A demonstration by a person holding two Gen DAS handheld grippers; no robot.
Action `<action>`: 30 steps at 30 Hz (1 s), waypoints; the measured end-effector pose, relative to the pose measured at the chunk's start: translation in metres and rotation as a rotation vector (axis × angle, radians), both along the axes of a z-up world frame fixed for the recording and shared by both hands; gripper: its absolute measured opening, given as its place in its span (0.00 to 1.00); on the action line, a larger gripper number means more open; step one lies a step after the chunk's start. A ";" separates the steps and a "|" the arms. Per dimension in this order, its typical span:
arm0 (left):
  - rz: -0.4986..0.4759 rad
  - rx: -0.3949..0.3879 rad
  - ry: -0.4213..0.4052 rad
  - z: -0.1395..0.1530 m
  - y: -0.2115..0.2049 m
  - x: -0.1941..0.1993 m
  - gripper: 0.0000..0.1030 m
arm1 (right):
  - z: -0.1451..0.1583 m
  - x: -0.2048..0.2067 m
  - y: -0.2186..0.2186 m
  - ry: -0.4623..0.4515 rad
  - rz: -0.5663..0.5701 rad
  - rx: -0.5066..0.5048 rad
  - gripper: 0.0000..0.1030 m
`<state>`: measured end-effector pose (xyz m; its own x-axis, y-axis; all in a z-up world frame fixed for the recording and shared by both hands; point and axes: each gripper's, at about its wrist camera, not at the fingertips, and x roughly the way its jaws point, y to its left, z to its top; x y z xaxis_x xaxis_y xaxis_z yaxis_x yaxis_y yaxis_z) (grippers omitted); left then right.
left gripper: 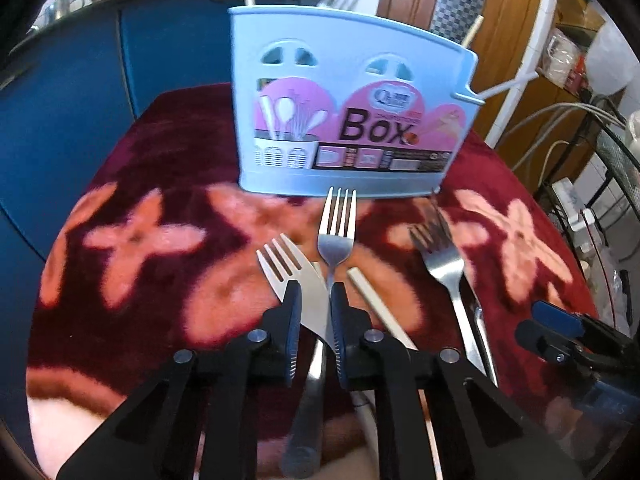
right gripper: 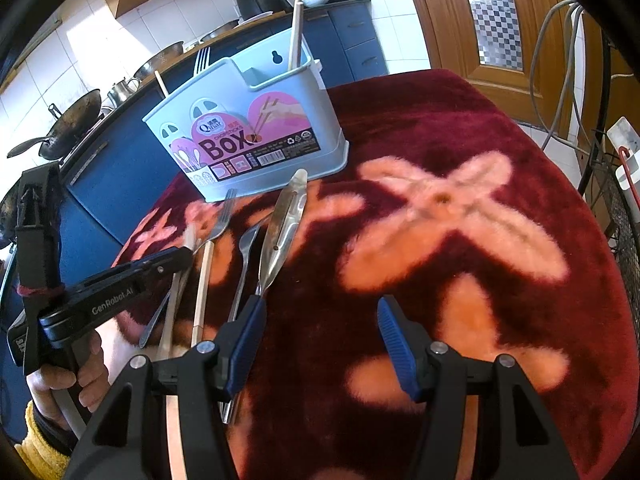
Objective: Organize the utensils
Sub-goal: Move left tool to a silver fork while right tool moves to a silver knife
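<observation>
A pale blue utensil box (left gripper: 348, 120) stands on a dark red flowered blanket (left gripper: 140, 184), with chopsticks and a fork inside it. Loose forks lie in front of it. My left gripper (left gripper: 315, 296) is down on two crossing forks, a slanted fork (left gripper: 282, 270) and a straight one (left gripper: 337, 228). Its pads squeeze the slanted fork's broad part. A chopstick (left gripper: 376, 304) lies just to the right of them, and a third fork (left gripper: 444, 256) further right. My right gripper (right gripper: 320, 340) stands open over bare blanket, its left fingertip beside metal tongs (right gripper: 284, 220).
The box (right gripper: 248, 136) stands near the blanket's far edge. Blue cabinets (right gripper: 120, 160) carry a wok and pots behind it. A wooden door (right gripper: 480, 20), cables and a wire rack stand at the right. A hand in a yellow sleeve (right gripper: 60, 392) holds the left gripper (right gripper: 184, 254).
</observation>
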<state>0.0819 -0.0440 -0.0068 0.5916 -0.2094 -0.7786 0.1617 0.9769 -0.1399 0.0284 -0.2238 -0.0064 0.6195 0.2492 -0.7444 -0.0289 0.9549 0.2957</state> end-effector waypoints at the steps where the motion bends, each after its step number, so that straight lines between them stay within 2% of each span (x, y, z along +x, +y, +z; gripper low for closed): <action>1: 0.006 0.000 0.003 0.000 0.002 0.001 0.14 | 0.000 0.000 0.000 0.000 0.000 -0.001 0.59; 6: 0.029 -0.001 0.011 -0.003 0.009 0.006 0.20 | 0.000 0.001 0.002 0.002 0.000 -0.007 0.60; 9: 0.054 0.016 0.017 -0.007 0.011 0.009 0.30 | 0.000 0.001 0.003 0.002 0.000 -0.007 0.60; 16: 0.051 -0.005 0.017 -0.013 0.015 0.015 0.29 | 0.000 0.001 0.003 0.002 -0.001 -0.007 0.60; 23: 0.050 -0.111 0.013 -0.009 0.026 0.013 0.26 | 0.000 0.002 0.003 0.005 -0.001 -0.008 0.60; 30: 0.067 -0.102 -0.042 0.006 0.030 0.002 0.25 | 0.003 0.009 0.009 0.017 0.011 -0.019 0.60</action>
<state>0.0838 -0.0143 -0.0011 0.6388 -0.2453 -0.7292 0.1048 0.9667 -0.2334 0.0369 -0.2145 -0.0035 0.6042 0.2420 -0.7592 -0.0346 0.9599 0.2783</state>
